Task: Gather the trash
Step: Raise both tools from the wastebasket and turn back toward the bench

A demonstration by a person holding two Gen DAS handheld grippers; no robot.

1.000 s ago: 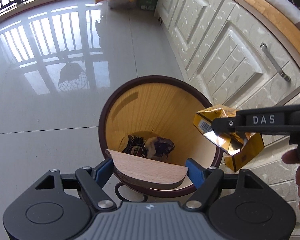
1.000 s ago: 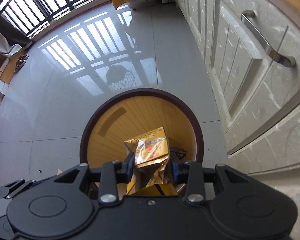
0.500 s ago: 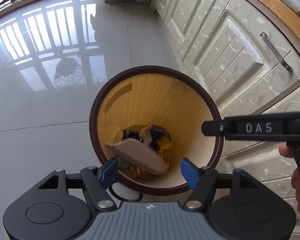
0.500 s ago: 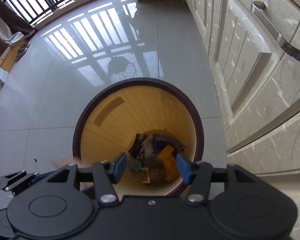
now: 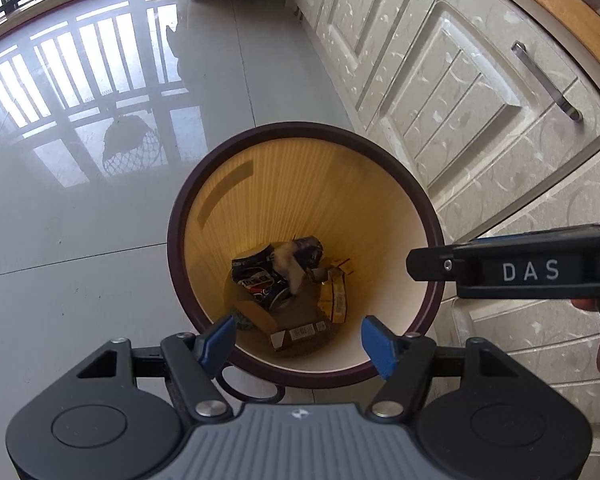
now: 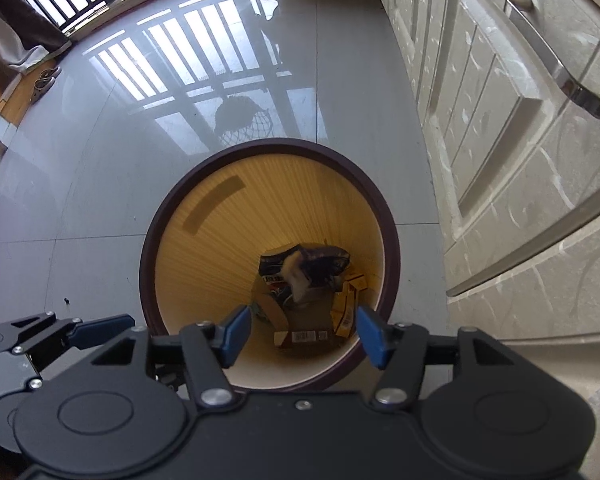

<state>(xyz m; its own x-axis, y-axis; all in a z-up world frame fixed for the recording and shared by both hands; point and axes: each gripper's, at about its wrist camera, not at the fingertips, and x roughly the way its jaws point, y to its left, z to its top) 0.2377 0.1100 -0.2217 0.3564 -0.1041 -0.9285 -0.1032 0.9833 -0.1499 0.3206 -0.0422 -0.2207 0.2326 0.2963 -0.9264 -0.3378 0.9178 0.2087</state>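
- Bin (image 5: pixel 306 132) first, from your left wrist view: one round wastebasket with a dark maroon rim and a ribbed, yellow-tan inner wall that narrows toward the bottom, standing on glossy grey floor tiles (image 5: pixel 80 240) just beside the cabinet.
- Down at the bin's bottom lies the trash (image 5: pixel 288 292): a crumpled dark blue wrapper, a pale scrap on top of it, flat brown cardboard with a barcode, and a gold carton edge against the wall nearer the cabinet.
- Your left gripper (image 5: pixel 298 342) hangs over the bin's near rim with its two blue pads spread apart and nothing between them.
- Your right gripper (image 5: pixel 416 270) reaches in from the cabinet side, over the bin's rim; you see it edge-on as a black bar with white lettering, so this view doesn't show its gap.
- The cabinet (image 5: pixel 440 92) is cream, with embossed leaf panels and one straight metal handle.
- From your right wrist view, the same bin (image 6: pixel 268 146) sits below, and the trash (image 6: pixel 308 292) lies in one heap at its bottom.
- Your right gripper (image 6: pixel 302 334) has just been opening: two blue pads stand apart over the bin's near rim, empty.
- Your left gripper (image 6: pixel 100 330) pokes in on the side of the bin away from the cabinet (image 6: pixel 500 128), one blue pad showing.
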